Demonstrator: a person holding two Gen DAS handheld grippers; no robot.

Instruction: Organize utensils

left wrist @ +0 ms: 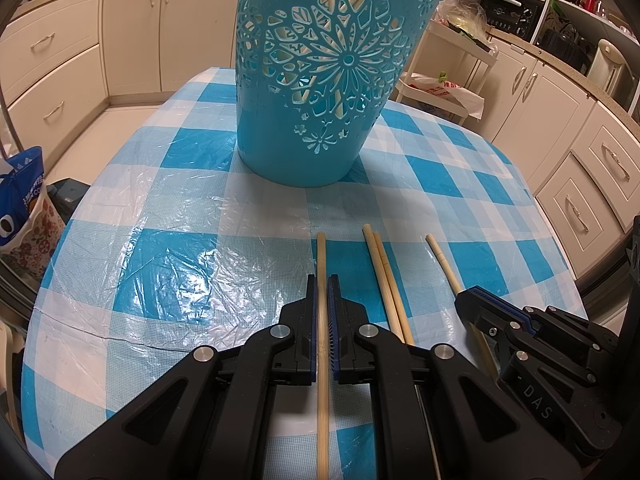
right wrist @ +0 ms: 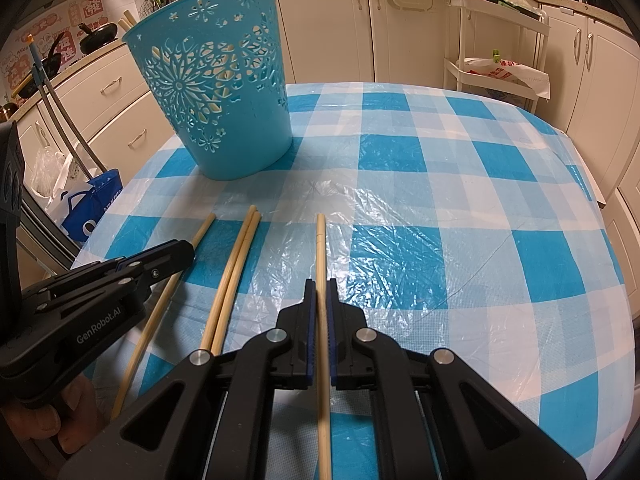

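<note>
Four chopsticks: lie on the table [right wrist: 500, 216], all pointing roughly toward the basket, with more chopsticks standing inside it.
Left gripper [left wrist: 321, 280]: its fingers [left wrist: 310, 300] are pressed together on a single chopstick, the left chopstick [left wrist: 321, 256], which runs straight between the blue pads and sticks out ahead of the tips.
Right gripper [right wrist: 321, 284]: its fingers [right wrist: 331, 304] are likewise clamped on the right chopstick [right wrist: 320, 240], the shaft passing between the pads and reaching forward over a pale square of the cloth.
Middle pair [left wrist: 380, 264]: two chopsticks lying touching side by side on the table between the two grippers, not held by either.
Basket [left wrist: 320, 80]: a turquoise plastic bin with cut-out flower patterns, upright on the table beyond the chopstick tips, well apart from both grippers; pale chopstick shafts show through its holes, and two ends [right wrist: 127, 19] poke above its rim in the right wrist view.
Table: covered by a blue-and-white checked cloth under a wrinkled clear plastic sheet.
Hand [right wrist: 48, 420]: seen at the lower left of the right wrist view, wrapped around the left gripper's handle.
Surroundings: cream kitchen cabinets [right wrist: 332, 20] behind the table, a white trolley [right wrist: 500, 60] with bags to the right, a blue bag [left wrist: 22, 200] on the floor to the left.
</note>
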